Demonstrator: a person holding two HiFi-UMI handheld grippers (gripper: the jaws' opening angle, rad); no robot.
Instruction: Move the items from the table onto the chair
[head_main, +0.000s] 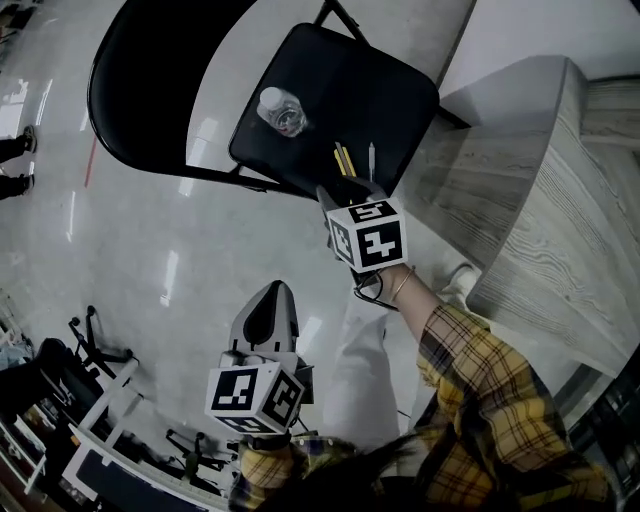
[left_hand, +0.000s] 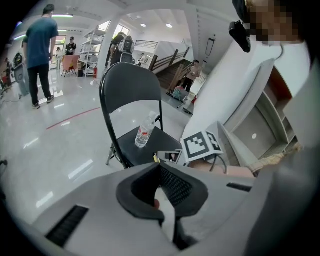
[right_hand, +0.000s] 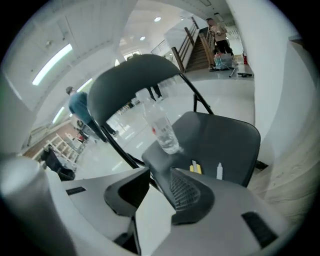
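A black folding chair (head_main: 340, 90) stands on the glossy floor. On its seat a clear water bottle (head_main: 283, 110) stands upright. Two yellow pens (head_main: 343, 158) and a pale pen (head_main: 371, 158) lie near the seat's front edge. My right gripper (head_main: 345, 190) hovers over that edge, just short of the pens, open with nothing between its fingers. In the right gripper view the bottle (right_hand: 162, 127) and the pens (right_hand: 196, 167) lie beyond the jaws. My left gripper (head_main: 272, 298) hangs lower over the floor, shut and empty. In the left gripper view I see the chair (left_hand: 131, 90) and the bottle (left_hand: 145, 131).
A grey wood-grain table (head_main: 560, 200) fills the right side, close to the chair. Black stands and equipment (head_main: 90, 400) crowd the floor at lower left. Several people (left_hand: 40, 50) stand far off in the hall, with shelving and a staircase behind them.
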